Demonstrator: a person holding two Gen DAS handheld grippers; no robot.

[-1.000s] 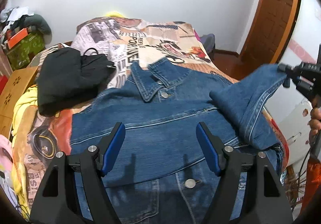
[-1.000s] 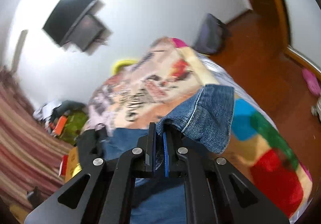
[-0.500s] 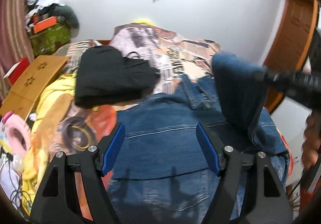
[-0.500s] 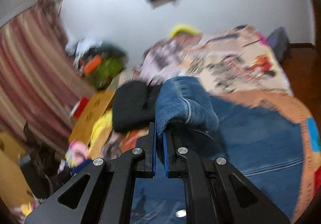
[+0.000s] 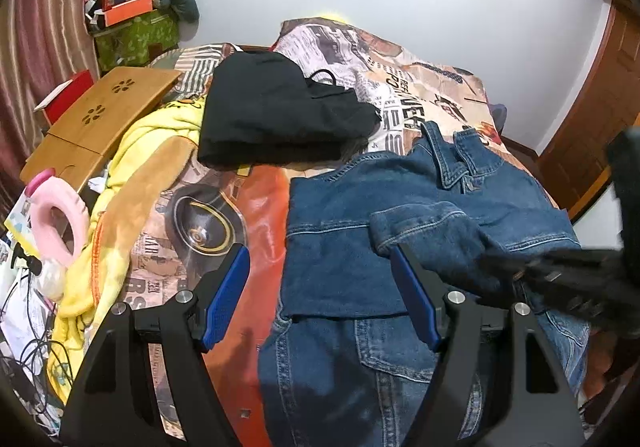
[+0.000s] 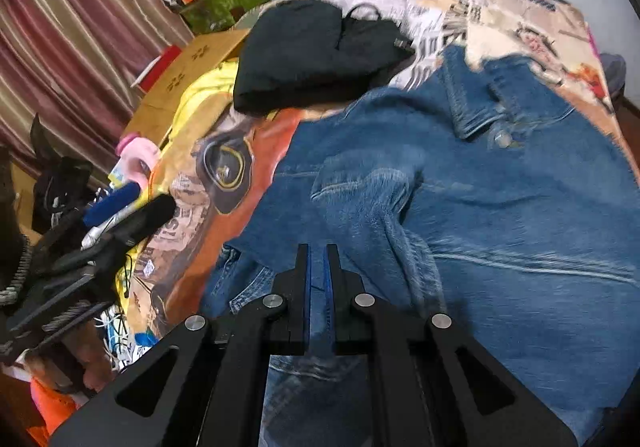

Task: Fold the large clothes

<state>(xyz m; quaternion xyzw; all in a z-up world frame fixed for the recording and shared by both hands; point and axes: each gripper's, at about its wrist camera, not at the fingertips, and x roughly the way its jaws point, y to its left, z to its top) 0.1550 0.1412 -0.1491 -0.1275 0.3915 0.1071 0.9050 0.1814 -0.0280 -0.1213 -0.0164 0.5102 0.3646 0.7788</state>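
A blue denim jacket (image 5: 400, 247) lies front up on the patterned bed cover, collar toward the far wall; it also shows in the right wrist view (image 6: 500, 207). One sleeve (image 5: 440, 231) lies folded across the chest. My left gripper (image 5: 320, 299) is open and empty, hovering over the jacket's left edge. My right gripper (image 6: 316, 267) hovers just above the jacket with its jaws nearly closed, a thin gap between the pads and no cloth in it. In the left wrist view it appears blurred at the right (image 5: 568, 279).
A folded black garment (image 5: 276, 119) lies on the bed beyond the jacket. A yellow blanket (image 5: 132, 175), a wooden lap tray (image 5: 100, 115) and a pink ring (image 5: 60, 215) crowd the left side. Cables and clutter lie at the lower left.
My right gripper carried the sleeve from the jacket's right side over to the chest and let it go. My left gripper stayed open and shifted toward the jacket's left edge.
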